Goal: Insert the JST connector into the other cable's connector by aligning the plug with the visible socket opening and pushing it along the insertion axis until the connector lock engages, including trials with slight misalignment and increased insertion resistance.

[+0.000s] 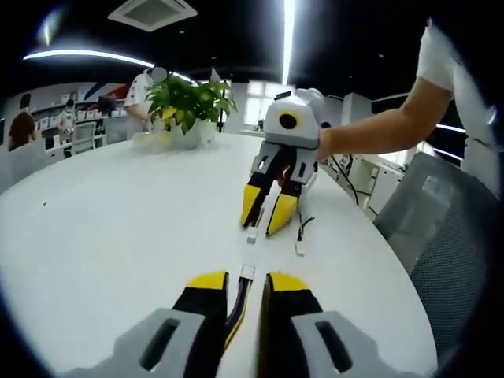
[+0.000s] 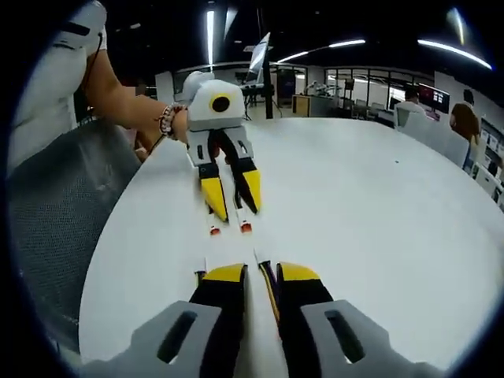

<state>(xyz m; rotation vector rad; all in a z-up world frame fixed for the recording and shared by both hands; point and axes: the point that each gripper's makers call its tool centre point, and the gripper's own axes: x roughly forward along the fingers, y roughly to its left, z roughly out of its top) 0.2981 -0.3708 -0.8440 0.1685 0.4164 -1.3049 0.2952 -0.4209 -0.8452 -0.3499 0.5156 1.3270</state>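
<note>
Both grippers meet near the round white table's (image 1: 118, 228) right edge, with broad bare tabletop stretching left toward the far potted plant (image 1: 187, 102). The left gripper (image 1: 246, 282) pinches a coloured cable whose white connector (image 1: 247, 272) pokes out ahead, while the right gripper (image 1: 266, 223) stands narrowly apart over a second white connector (image 1: 252, 236) on the table (whether it grips anything I cannot tell). A grey mesh chair (image 1: 441, 236) stands beside that edge in a dim-ceilinged office.
</note>
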